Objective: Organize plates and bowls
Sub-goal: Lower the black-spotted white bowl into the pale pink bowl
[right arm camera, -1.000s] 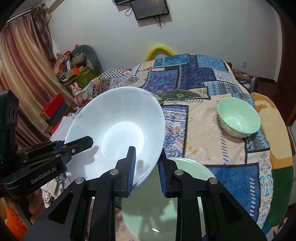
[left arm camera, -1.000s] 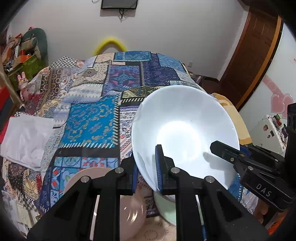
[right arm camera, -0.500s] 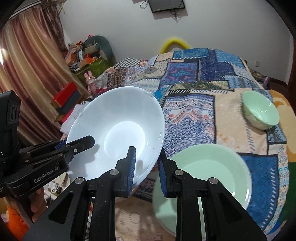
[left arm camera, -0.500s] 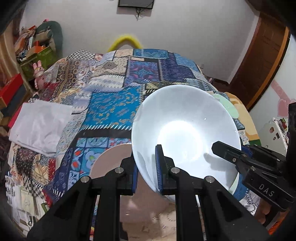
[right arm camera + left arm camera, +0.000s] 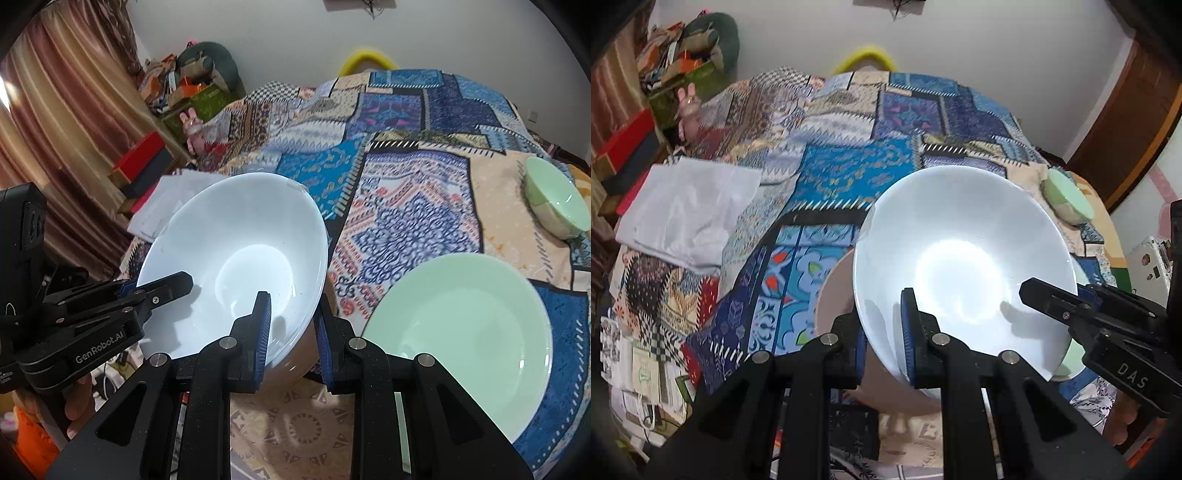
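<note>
A large white bowl (image 5: 960, 258) hangs tilted above the patchwork bed, gripped by its rim from two sides. My left gripper (image 5: 882, 332) is shut on the near rim, one pad inside and one outside. My right gripper (image 5: 293, 332) is shut on the opposite rim of the white bowl (image 5: 236, 258); its tip also shows in the left wrist view, right gripper (image 5: 1045, 299). A pink plate (image 5: 834, 295) lies on the bed directly under the bowl, mostly hidden. To the right lie a pale green plate (image 5: 461, 332) and, farther back, a small green bowl (image 5: 557, 203).
A folded white cloth (image 5: 690, 206) rests on the bed's left side. Boxes and clutter (image 5: 147, 162) stand by the curtain at the left. A person's hand (image 5: 79, 402) holds the left gripper. A wooden door (image 5: 1126, 122) is at the right.
Both grippers have carried the white bowl left and downward. The pink plate has come under it, and the green plate now lies clear to its right.
</note>
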Available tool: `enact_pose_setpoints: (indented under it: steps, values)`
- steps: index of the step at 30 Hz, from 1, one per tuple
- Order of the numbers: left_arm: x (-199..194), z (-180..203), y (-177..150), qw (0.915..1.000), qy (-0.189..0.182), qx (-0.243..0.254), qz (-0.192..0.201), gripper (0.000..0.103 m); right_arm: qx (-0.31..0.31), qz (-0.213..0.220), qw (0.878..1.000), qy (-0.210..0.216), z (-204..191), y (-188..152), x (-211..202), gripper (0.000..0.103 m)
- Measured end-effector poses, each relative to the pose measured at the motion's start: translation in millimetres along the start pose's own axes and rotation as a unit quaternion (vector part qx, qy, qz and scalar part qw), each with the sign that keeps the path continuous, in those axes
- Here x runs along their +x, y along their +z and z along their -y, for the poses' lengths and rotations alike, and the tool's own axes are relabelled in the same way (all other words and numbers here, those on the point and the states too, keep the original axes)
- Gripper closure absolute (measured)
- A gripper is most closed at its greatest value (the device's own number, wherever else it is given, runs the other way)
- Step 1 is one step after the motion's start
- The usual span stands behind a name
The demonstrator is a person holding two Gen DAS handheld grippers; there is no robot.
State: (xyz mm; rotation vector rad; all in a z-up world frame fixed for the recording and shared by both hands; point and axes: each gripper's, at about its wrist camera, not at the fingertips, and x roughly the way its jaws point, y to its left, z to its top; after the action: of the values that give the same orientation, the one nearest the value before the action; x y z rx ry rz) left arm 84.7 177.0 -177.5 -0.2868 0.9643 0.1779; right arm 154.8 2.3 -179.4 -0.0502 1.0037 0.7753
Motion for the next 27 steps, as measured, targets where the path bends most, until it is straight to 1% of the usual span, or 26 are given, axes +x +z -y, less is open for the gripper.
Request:
enact_pose_setpoints:
  steps: [7, 12, 17, 21, 24, 27]
  values:
    - [16, -19, -13, 0.9996, 0.002, -0.014, -0.023, 0.087, -0.003, -0.023, 1.000, -0.001, -6, -7, 17, 0.082]
    - [24, -30, -18, 0.9992, -0.006, -0.022, -0.034, 0.087, -0.003, -0.039, 0.999, -0.001, -9, -10, 28, 0.082]
    - [31, -33, -21, 0.9990, -0.002, -0.017, -0.041, 0.087, -0.002, -0.051, 0.999, -0.002, -9, -14, 36, 0.082]
    - [34, -36, -20, 0.9988, -0.013, -0.016, -0.043, 0.088, -0.005, -0.064, 0.998, -0.009, -8, -16, 40, 0.082]
    - [40, -37, -21, 0.9983, -0.022, -0.017, -0.051, 0.090, -0.006, -0.065, 0.998, -0.003, -6, -15, 37, 0.079]
    - [42, -35, -21, 0.9986, -0.015, -0.011, -0.050, 0.089, -0.011, -0.066, 0.998, -0.005, -6, -14, 35, 0.079]
